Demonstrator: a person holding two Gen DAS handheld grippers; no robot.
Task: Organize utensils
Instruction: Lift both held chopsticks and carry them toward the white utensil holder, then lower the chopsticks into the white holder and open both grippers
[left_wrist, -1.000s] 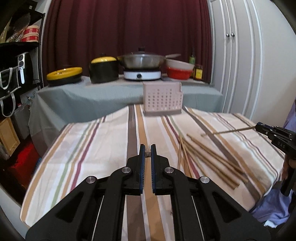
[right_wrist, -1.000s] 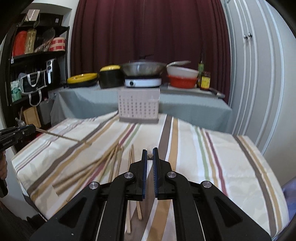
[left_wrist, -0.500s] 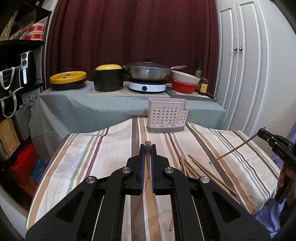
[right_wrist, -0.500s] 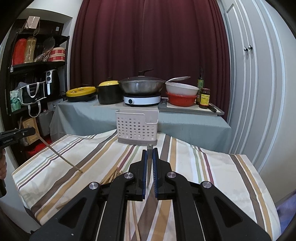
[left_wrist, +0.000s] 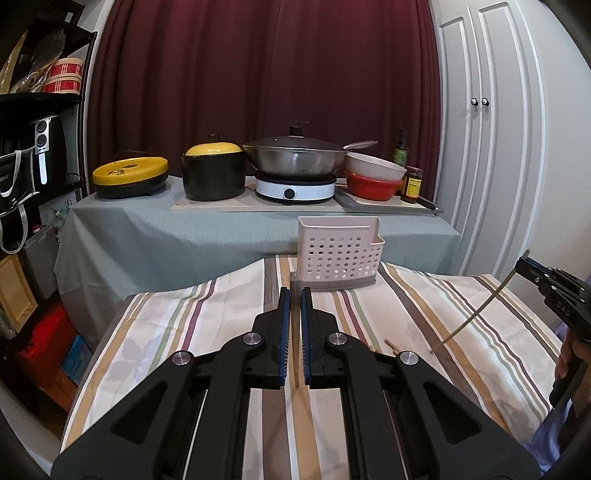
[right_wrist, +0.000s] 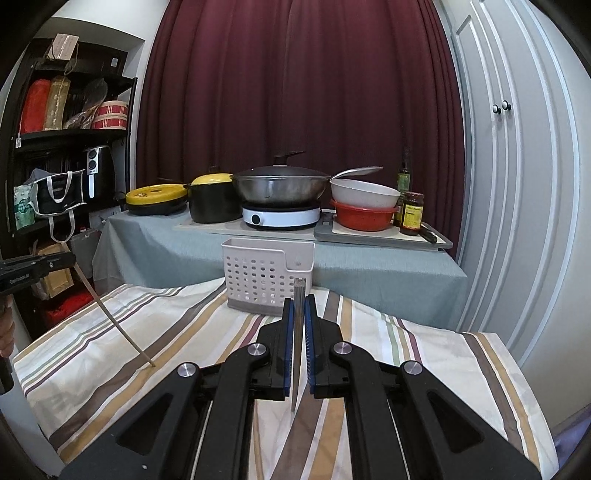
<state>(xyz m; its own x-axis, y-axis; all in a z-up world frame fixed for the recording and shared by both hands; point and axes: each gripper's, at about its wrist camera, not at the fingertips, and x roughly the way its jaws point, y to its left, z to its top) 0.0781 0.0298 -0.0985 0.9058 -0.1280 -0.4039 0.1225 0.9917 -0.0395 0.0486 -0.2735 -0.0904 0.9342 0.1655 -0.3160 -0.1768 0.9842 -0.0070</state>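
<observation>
1. While both tools hover over the striped desk (left_wrist: 207, 325), the left gripper (left_wrist: 294, 295) is clamped on a chopstick (left_wrist: 294, 286) whose squared end pokes up just past the blue pads; the right wrist view shows that stick (right_wrist: 110, 317) slanting down from the tool, its thin tip just above or on the cloth, which of the two I cannot tell.
2. The right gripper (right_wrist: 299, 302) likewise pinches a second stick (right_wrist: 298, 332), a slim grey-brown rod running between the ribbed blue pads, square top above them and narrow tip below; from the left wrist view it (left_wrist: 476, 314) hangs at a slant beneath that tool (left_wrist: 526, 264).
3. A hand (left_wrist: 572, 354) grips the right tool's handle at the frame edge.
4. One loose wooden stick end (left_wrist: 390, 345) lies on the cloth just right of the left gripper's body.
5. Farther out, a basket (left_wrist: 341, 254) stands upright at the desk's far edge: pale plastic, boxy, with rows of round holes and a darker base.
6. The cloth is soft and wrinkled, cream with tan, brown, green and plum stripes.
7. Behind, a second desk under grey cloth (right_wrist: 155, 243) carries a lidded steel wok (right_wrist: 280, 188) on a white hob (right_wrist: 280, 218), a black pot (right_wrist: 212, 201) with a yellow lid, and stacked bowls (right_wrist: 364, 206).
</observation>
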